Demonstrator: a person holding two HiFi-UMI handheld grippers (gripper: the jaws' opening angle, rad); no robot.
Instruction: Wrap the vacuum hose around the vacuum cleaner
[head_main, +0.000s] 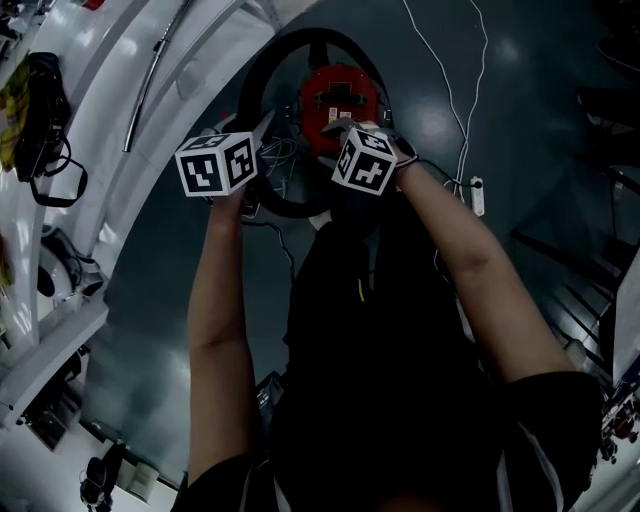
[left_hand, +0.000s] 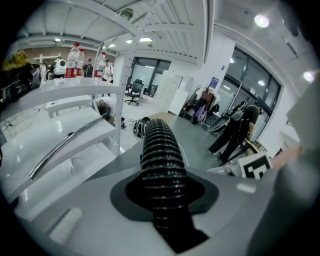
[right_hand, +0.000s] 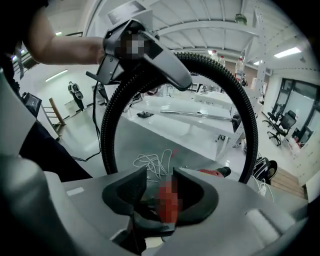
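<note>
Black vacuum hose (left_hand: 160, 150) runs clamped between left gripper (left_hand: 164, 194) jaws, while right gripper (right_hand: 161, 189) jaws stand apart

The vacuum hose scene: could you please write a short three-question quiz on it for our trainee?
1. True or false: the left gripper is shut on the black hose.
2. The vacuum cleaner body is: A blue, B red, C yellow?
3. Which view shows bottles on a shelf?
Key: 1 true; 2 B; 3 the left gripper view.
</note>
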